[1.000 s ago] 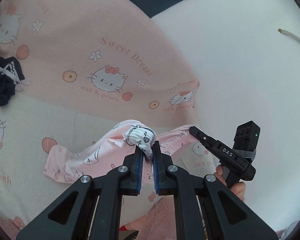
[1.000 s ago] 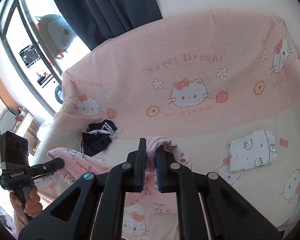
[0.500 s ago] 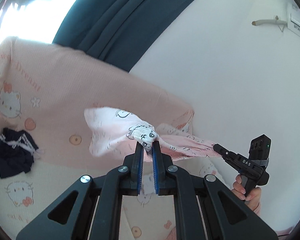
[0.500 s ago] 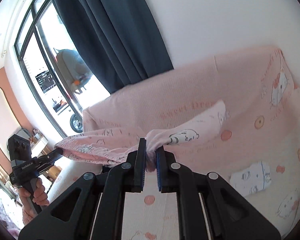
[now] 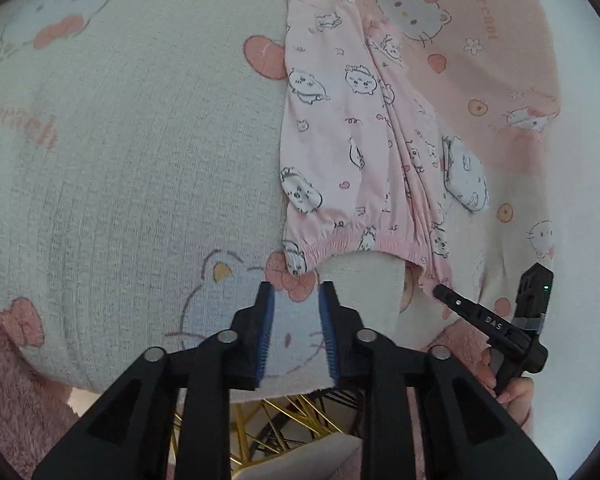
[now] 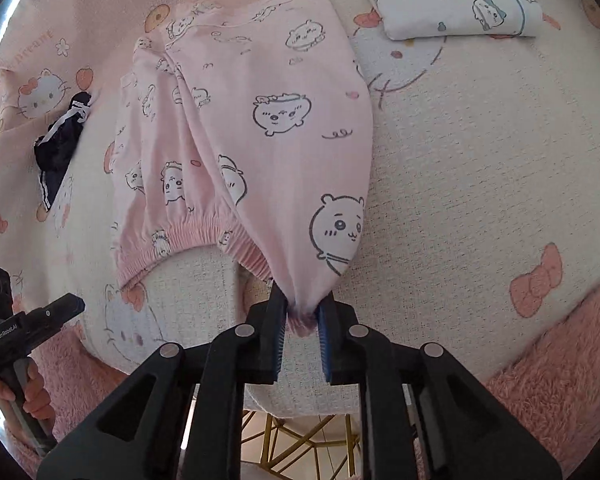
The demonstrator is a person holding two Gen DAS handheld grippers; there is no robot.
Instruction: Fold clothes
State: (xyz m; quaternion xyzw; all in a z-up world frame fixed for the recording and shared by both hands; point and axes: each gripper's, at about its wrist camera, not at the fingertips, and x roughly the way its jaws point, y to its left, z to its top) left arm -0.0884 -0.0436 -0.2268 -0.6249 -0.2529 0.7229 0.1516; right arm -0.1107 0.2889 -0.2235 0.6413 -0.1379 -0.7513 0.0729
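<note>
The pink pants (image 6: 260, 120) are spread flat on the cat-print blanket (image 6: 480, 168), waistband nearest the cameras and legs stretched away. A bunched corner of the waistband is seen between the fingers of the right gripper (image 6: 302, 312), whose jaws are opening; the cloth still touches the pads. The left gripper (image 5: 296, 300) is held just short of the waistband's other corner, its jaws opening with nothing between them. A folded white garment (image 6: 452, 4) is laid beyond the pants, and a dark garment (image 6: 58, 144) is crumpled beside them.
</note>
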